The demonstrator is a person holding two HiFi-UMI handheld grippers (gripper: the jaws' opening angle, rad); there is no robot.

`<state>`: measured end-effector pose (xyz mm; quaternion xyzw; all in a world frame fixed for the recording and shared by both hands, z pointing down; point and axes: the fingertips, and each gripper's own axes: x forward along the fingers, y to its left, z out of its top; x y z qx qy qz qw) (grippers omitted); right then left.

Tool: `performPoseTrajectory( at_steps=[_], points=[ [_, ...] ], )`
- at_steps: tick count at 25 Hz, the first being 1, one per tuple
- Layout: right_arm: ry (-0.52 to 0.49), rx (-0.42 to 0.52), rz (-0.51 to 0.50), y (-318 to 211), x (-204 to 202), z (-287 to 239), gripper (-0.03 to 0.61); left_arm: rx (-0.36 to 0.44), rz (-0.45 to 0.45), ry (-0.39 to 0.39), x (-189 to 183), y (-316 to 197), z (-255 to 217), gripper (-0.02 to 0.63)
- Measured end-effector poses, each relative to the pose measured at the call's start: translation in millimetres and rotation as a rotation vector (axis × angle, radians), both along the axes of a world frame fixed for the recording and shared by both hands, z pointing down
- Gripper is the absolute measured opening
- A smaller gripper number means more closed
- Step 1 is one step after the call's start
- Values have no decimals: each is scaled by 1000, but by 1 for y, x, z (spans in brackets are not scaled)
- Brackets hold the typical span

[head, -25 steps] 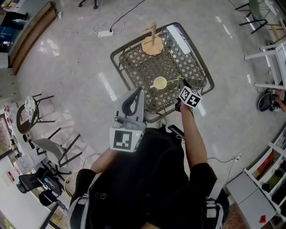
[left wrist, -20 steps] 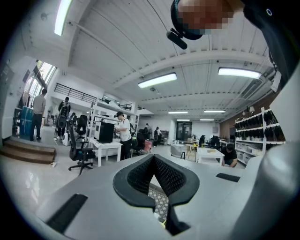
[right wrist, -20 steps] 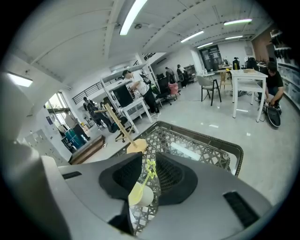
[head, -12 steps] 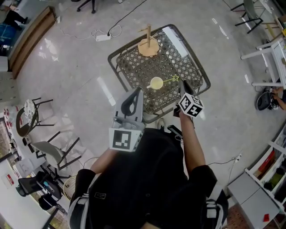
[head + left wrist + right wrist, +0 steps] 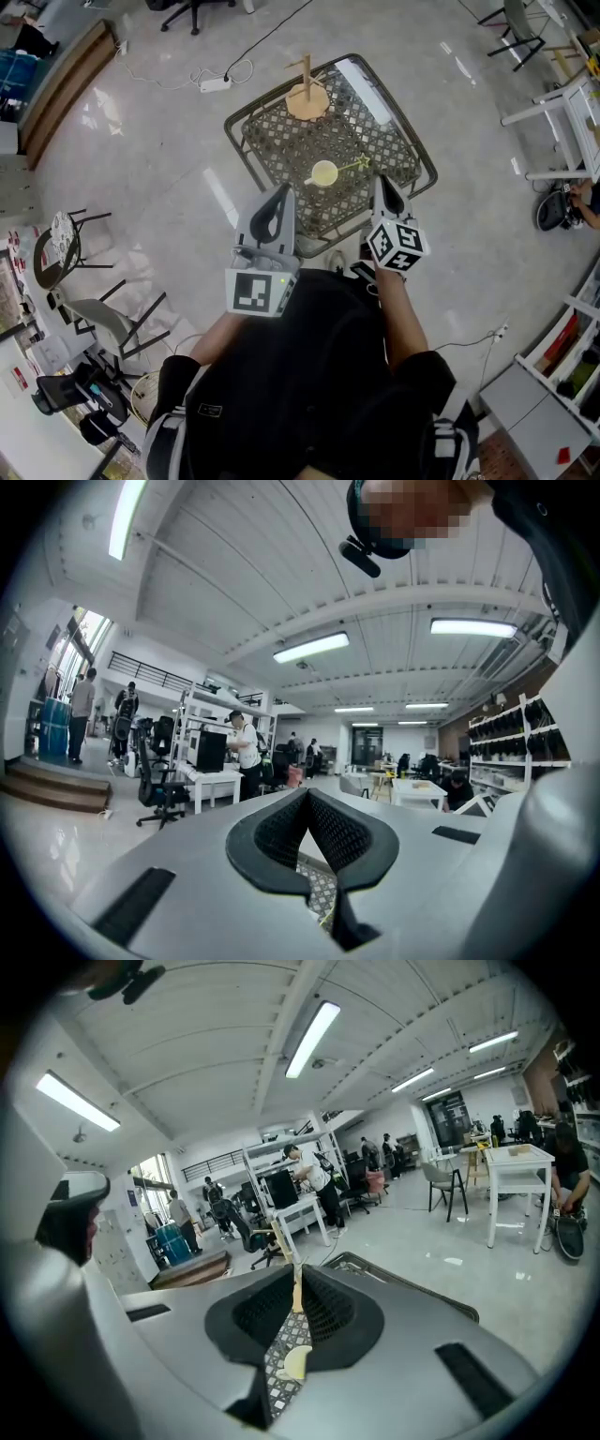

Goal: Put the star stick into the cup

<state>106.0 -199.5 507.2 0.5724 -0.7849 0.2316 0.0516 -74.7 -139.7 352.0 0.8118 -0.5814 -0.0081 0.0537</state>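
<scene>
A pale yellow cup stands on the lattice-top metal table. The yellow star stick rests in the cup and leans out to the right, its star end over the table. My right gripper is shut and empty, just right of and nearer than the star, apart from it. In the right gripper view the cup shows through the narrow slit between the jaws of that gripper. My left gripper is shut with nothing in it, at the table's near edge; it points level into the room.
A wooden peg stand sits at the table's far side. A power strip with cables lies on the floor beyond. Chairs stand at the left, a white shelf at the right. People stand by desks in the distance.
My right gripper has let go of the star stick and drawn back toward me. The stick stays leaning in the cup. The left gripper has barely moved.
</scene>
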Motion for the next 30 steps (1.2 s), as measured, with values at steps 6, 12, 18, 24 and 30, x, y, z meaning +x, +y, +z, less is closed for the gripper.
performPoseTrajectory(
  at_steps=[6,12,18,24,30],
  points=[
    [2,88,-7,29,-4,-42,23,8,-3,3,3,10,-3,17],
    [59,136,-54,63,-17,-68,18,5,-6,7,2,20,-1,17],
    [65,151,-108,84,-32,-75,11,8,-5,8,3,25,0,17],
    [64,162,-114,87,-37,-78,11,7,-2,11,1,29,-1,17],
    [54,166,-108,86,-38,-78,11,-4,3,13,0,29,2,17]
  ],
)
